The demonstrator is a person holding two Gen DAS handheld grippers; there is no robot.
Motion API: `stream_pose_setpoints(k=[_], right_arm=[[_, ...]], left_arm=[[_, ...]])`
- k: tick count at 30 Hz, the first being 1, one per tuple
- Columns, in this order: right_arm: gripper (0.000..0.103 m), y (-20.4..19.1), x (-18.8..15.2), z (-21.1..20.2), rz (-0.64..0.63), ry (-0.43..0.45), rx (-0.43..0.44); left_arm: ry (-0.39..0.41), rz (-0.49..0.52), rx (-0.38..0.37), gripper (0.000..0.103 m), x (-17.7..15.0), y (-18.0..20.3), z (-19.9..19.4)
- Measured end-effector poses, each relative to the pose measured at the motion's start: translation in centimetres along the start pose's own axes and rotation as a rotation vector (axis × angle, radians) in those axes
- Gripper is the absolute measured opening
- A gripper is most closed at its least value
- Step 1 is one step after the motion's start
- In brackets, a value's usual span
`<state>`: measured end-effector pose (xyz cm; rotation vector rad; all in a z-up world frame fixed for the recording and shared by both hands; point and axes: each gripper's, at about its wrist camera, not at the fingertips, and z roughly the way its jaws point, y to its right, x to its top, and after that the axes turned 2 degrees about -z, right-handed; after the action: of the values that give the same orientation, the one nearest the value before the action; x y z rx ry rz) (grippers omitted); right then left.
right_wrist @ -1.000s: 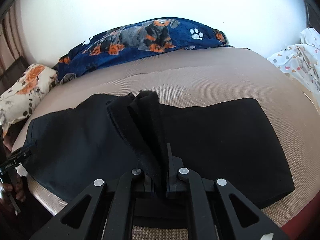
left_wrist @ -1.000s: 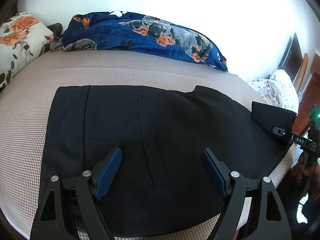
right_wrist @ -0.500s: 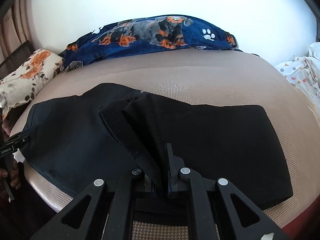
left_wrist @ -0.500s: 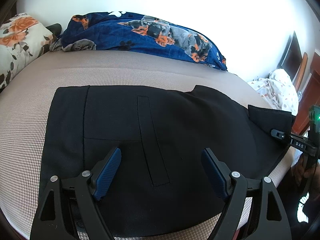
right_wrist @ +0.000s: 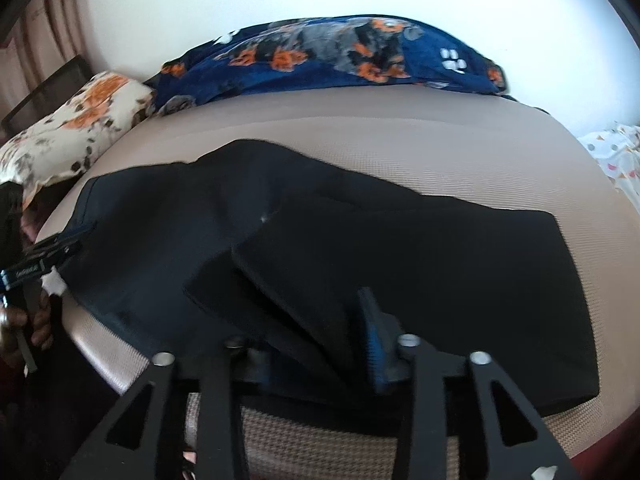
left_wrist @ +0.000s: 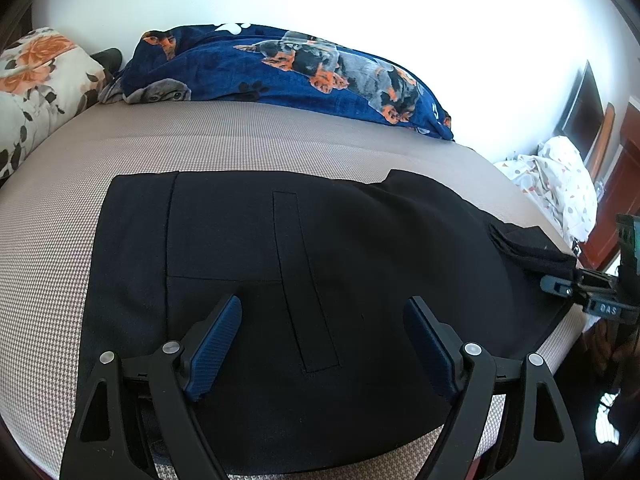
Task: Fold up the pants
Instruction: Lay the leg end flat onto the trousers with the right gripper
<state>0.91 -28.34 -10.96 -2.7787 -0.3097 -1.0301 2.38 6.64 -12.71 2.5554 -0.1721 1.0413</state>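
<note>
The left hand-held gripper hovered over the pants with its two blue-padded fingers spread wide, nothing between them but the flat black cloth below. The right hand-held gripper sat at the near edge of the pants, and its jaws had just been opening: a folded flap of the black fabric still lay between them, draped over the left finger, while the blue pad of the right finger stood clear of the cloth, so the grip was loosened rather than pinching. In the left wrist view this same tool showed at the right end of the pants, touching a bunched corner of the fabric.

The pants lay spread across the beige checked bed, reaching close to its near edge, with a long stitched pocket line running down their middle. Beyond the pants, along the white wall, lay a dark blue blanket printed with dogs and paw marks. To the left of the blanket sat a cream pillow with orange flowers. To the right of the pants, past the bed's edge, lay a crumpled white sheet with coloured dots. In the right wrist view a hand showed at the left end of the pants, wrapped round the handle of the left tool.
</note>
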Motion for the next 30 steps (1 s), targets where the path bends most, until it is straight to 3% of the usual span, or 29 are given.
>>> stream_pose_setpoints(k=[5, 8, 10, 12, 14, 16, 18, 26, 30], right_arm=[[0.060, -1.8, -0.4, -0.3, -0.055, -0.008, 0.071], [0.061, -2.0, -0.7, -1.1, -0.026, 0.000, 0.228], [0.060, -1.1, -0.9, -2.1, 0.041, 0.022, 0.388], [0.058, 0.6, -0.7, -3.1, 0.122, 0.069, 0.442], [0.055, 2.8, -0.4, -3.7, 0.199, 0.104, 0.407], [0.029, 4.9, 0.2, -3.5, 0.251, 0.096, 0.315], [0.015, 6.6, 0.7, -2.3, 0.292, 0.036, 0.226], [0.012, 2.9, 0.6, 0.9, 0.148, -0.058, 0.165], [0.013, 0.4, 0.0, 1.7, 0.028, -0.087, 0.058]], left_arm=[[0.001, -0.001, 0.000, 0.084, 0.0, 0.0, 0.0], [0.000, 0.001, 0.000, 0.084, 0.0, 0.0, 0.0], [0.001, -0.001, 0.000, 0.084, 0.0, 0.1, 0.0], [0.001, -0.001, 0.001, 0.084, -0.1, 0.1, 0.0], [0.001, 0.002, 0.002, 0.084, -0.1, 0.1, 0.0], [0.002, 0.000, 0.000, 0.084, -0.1, 0.1, 0.0], [0.002, -0.002, 0.000, 0.084, -0.1, 0.1, 0.1], [0.001, 0.001, 0.002, 0.084, -0.1, 0.2, 0.1], [0.001, 0.009, 0.017, 0.084, -0.1, 0.3, 0.0]])
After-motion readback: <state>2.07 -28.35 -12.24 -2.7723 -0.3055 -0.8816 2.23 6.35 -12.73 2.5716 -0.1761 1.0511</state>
